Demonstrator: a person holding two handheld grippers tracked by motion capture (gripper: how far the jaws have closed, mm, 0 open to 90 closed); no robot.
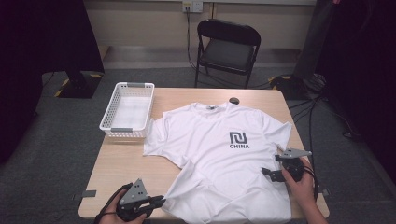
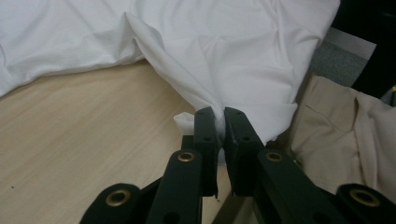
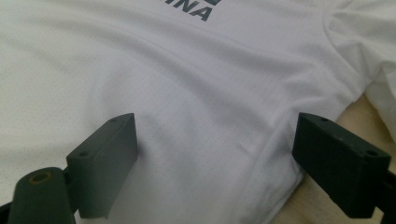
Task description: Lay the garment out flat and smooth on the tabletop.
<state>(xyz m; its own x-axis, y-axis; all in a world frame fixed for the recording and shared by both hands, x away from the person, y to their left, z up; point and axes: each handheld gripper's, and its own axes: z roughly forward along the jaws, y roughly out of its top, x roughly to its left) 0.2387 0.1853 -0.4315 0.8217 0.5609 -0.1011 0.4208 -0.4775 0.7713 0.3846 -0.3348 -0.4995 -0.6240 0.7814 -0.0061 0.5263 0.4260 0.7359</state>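
A white T-shirt (image 1: 219, 149) with a dark "CHINA" print lies face up across the wooden table (image 1: 126, 161). At the table's front left, my left gripper (image 1: 161, 201) is shut on the shirt's lower left hem; in the left gripper view its jaws pinch a bunched fold of white cloth (image 2: 243, 60) that pulls taut toward them. My right gripper (image 1: 268, 173) rests at the shirt's right side below the sleeve, held by a hand. In the right gripper view its jaws stand wide apart over flat shirt fabric (image 3: 210, 107), pressing on nothing.
A white plastic basket (image 1: 127, 111) stands at the table's back left corner. A small dark round object (image 1: 234, 100) lies by the shirt's collar. A black folding chair (image 1: 227, 46) stands beyond the table. Cables trail on the floor at right.
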